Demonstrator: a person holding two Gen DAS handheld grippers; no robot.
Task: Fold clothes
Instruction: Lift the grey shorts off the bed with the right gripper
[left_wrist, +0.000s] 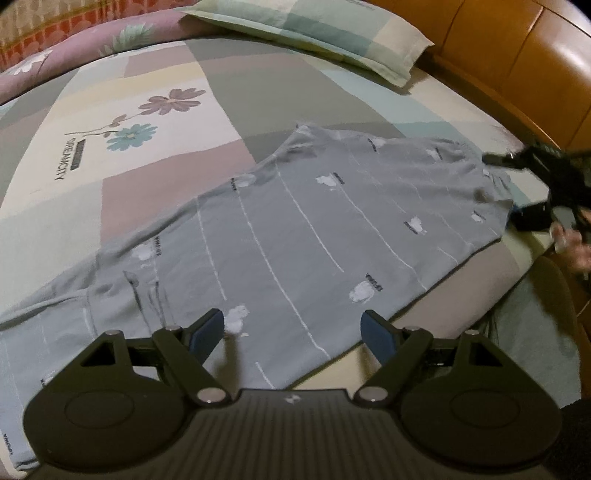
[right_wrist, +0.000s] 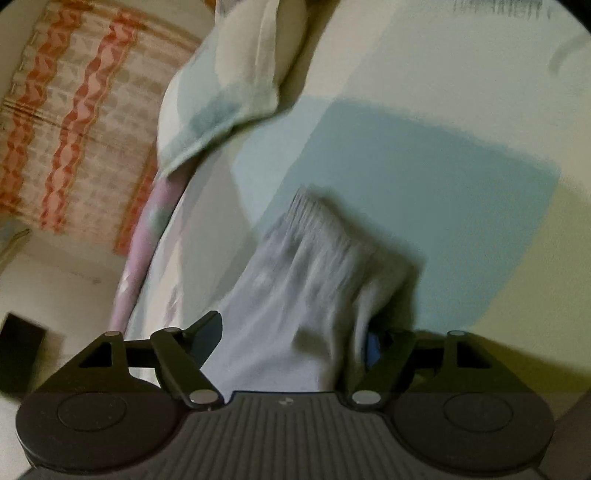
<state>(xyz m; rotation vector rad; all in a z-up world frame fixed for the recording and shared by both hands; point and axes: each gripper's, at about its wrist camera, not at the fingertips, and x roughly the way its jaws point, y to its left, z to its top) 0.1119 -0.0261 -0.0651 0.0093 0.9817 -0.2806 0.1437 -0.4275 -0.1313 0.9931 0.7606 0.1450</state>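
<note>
Patchwork flower bedsheet (left_wrist: 155, 92) under me; checked pillow (left_wrist: 332, 33) at bed's far edge, wooden headboard (left_wrist: 517, 74) behind, patterned curtain (right_wrist: 74, 129) beyond.

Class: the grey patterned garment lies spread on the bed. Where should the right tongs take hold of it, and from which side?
Grip the ribbed elastic edge of the garment, coming in low from the bed's near edge. That thicker gathered band already lies between the open right tongs, so it probably offers a firmer pinch than the flat single layer.
</note>
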